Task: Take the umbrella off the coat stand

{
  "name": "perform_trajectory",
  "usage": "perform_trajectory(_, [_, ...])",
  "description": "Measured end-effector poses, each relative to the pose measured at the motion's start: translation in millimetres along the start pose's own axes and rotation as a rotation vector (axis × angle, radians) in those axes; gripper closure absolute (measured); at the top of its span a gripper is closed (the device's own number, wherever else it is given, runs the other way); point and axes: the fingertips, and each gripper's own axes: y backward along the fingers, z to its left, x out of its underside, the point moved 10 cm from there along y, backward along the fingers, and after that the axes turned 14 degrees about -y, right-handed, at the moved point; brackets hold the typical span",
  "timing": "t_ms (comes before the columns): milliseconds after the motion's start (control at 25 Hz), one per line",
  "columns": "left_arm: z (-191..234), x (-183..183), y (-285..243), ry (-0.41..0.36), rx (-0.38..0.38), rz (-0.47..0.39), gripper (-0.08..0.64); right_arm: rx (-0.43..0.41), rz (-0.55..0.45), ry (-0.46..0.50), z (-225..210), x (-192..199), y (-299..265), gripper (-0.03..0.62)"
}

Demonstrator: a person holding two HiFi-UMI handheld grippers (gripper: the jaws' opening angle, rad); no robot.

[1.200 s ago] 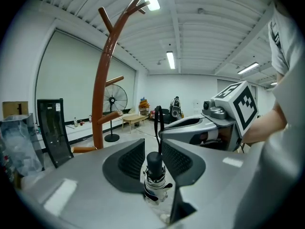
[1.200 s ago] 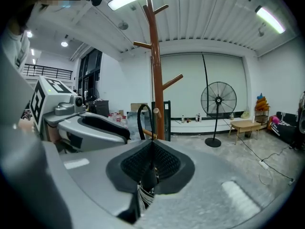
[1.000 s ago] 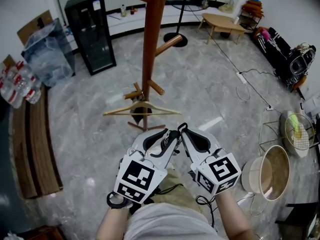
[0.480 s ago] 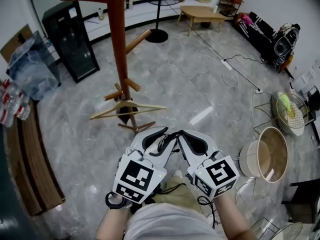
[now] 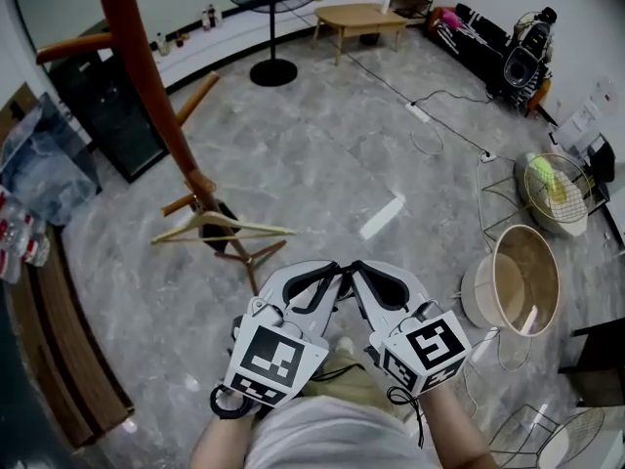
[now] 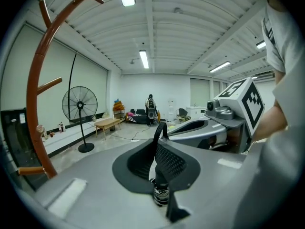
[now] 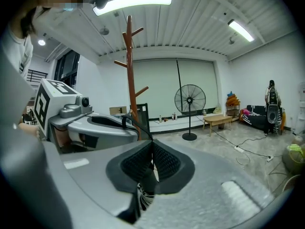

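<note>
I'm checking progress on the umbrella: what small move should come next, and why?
Probably keep both grips and carry the umbrella off to set it down. The left gripper and right gripper are shut on it, already clear of the coat stand.

Pedestal fan [image 5: 273, 70], table [image 5: 356, 16] (low, wooden)

A grey marbled stone floor [image 5: 322, 164] spreads under plain white walls [image 6: 162, 85] and a ribbed white ceiling [image 6: 167, 37] lit by long fluorescent tube lights [image 6: 144, 59]. Pale roller blinds [image 7: 164, 87] cover the wide windows. A black pedestal fan [image 5: 273, 71] stands near a low light-wood table [image 5: 356, 16]. A tall black glass-fronted cabinet [image 5: 107, 130] stands by the wall, and a white power strip [image 5: 418, 111] lies on the floor.
</note>
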Motion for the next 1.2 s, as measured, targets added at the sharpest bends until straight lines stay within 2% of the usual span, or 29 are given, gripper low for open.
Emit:
perform_trajectory(640, [-40,-27,-60,-0.032,0.178,-0.023,0.543,0.157,-0.029,-0.067,-49,3,63,0.589])
perform_trajectory(1200, [-55,-33,-91,-0.066,0.289,-0.011,0.543,0.233,-0.042,-0.125,-72,13,80,0.589])
